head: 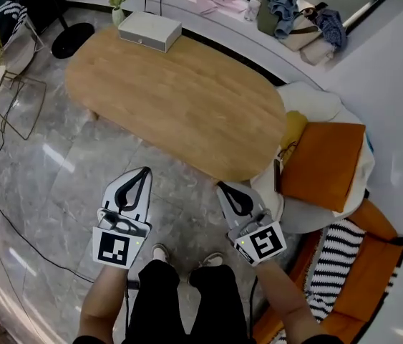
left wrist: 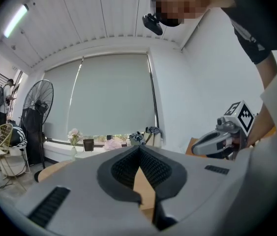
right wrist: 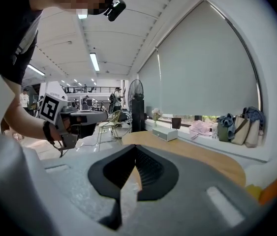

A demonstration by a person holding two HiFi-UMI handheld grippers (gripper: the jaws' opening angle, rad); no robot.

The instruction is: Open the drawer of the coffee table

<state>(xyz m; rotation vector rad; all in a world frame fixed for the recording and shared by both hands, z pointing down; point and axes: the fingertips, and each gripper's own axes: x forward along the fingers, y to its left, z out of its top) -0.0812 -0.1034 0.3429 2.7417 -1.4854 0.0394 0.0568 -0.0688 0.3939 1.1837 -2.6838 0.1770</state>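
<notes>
A living room, by its oval wooden coffee table (head: pixel 180 99), orange sofa (head: pixel 373 278), standing fan (left wrist: pixel 39 100) and blind-covered window (left wrist: pixel 111 95).

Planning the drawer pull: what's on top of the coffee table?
Only a pale box at the far end of the coffee table; otherwise bare wood. The top hides whatever lies beneath, the drawer included.

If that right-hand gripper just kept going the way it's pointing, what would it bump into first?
The right gripper would likely meet the near edge of the wooden coffee table; nothing shows between, though depth is unclear.
</notes>
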